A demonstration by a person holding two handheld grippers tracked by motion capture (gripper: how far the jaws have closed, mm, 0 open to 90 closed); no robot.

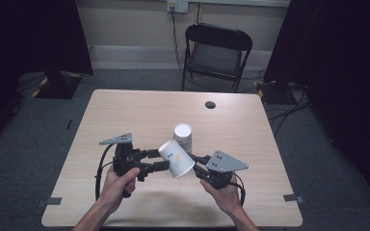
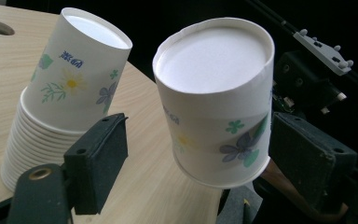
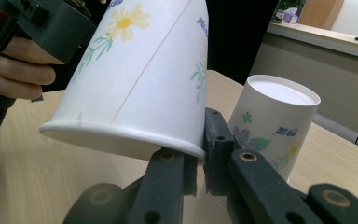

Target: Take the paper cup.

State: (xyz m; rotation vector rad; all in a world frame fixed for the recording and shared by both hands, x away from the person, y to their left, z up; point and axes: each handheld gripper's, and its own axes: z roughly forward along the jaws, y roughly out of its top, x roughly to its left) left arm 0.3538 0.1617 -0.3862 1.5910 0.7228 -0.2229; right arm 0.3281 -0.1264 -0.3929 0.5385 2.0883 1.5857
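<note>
Paper cup [image 1: 176, 159] in right hand-held gripper [image 1: 198, 162]

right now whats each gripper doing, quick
Left gripper: open, jaws either side of the lifted paper cup, not pressing it.
Right gripper: shut on the paper cup's rim.

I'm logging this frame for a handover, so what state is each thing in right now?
Single paper cup: upside down, tilted, lifted off the table, its rim pinched by the right gripper.
Cup stack: upside down, standing on the table.
Left gripper: open, one jaw either side of the cup's base.
Folding chair: unfolded, empty.
</note>
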